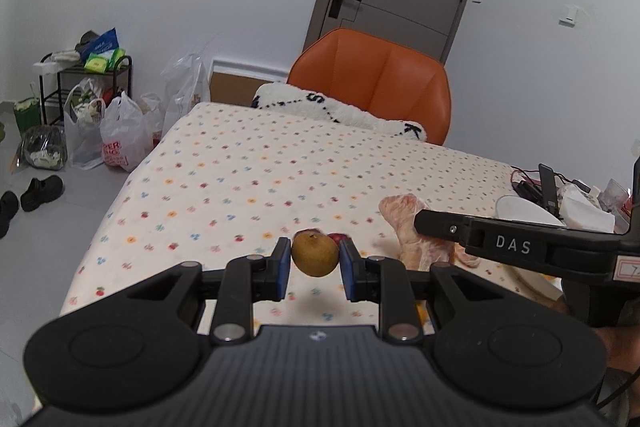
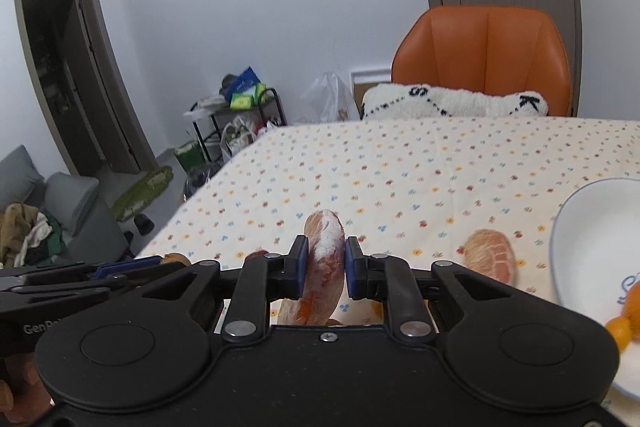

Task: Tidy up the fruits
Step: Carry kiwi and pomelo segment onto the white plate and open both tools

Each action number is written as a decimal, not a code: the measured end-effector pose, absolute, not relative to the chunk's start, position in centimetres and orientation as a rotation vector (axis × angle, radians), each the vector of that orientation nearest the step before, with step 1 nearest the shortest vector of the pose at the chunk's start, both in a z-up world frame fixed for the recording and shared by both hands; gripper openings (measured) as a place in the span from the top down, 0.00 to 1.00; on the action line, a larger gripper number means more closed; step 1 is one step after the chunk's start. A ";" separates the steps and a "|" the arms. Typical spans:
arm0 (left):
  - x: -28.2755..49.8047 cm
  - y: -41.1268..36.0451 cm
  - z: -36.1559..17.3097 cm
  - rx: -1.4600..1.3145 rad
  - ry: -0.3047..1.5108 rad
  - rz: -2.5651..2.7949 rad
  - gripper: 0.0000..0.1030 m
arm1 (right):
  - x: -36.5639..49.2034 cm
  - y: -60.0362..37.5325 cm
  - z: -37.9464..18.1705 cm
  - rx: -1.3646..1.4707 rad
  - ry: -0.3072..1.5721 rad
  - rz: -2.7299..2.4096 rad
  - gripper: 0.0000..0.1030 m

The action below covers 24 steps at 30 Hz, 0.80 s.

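Left wrist view: the left tool (image 1: 315,261) is clamped on a brown pear (image 1: 314,253), held just above the worktop (image 1: 240,163) near its near edge, a red fruit (image 1: 337,238) behind it. Right wrist view: the right tool (image 2: 327,269) grips a peeled pomelo wedge (image 2: 324,259); another wedge (image 2: 490,261) lies beside a white bowl (image 2: 580,223) at the right edge.

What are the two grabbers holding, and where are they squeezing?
The left gripper pinches a small brown round fruit by its two sides. The right gripper pinches a peeled pomelo wedge across its flat faces, near the upper end.
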State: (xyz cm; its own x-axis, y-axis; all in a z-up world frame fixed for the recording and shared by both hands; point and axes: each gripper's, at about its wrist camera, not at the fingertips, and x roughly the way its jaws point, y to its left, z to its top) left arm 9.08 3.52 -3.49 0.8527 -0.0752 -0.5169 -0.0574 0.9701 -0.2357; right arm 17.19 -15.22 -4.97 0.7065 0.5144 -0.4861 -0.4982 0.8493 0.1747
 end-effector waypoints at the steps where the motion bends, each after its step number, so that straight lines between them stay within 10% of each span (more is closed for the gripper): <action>1: 9.1 3.1 -3.3 -0.242 0.548 -0.011 0.76 | 17.1 -15.6 -4.8 0.037 0.542 0.563 0.83; 24: 10.4 -5.3 -1.1 -0.162 0.513 -0.090 0.76 | 16.2 -24.8 -3.9 0.127 0.458 0.481 0.83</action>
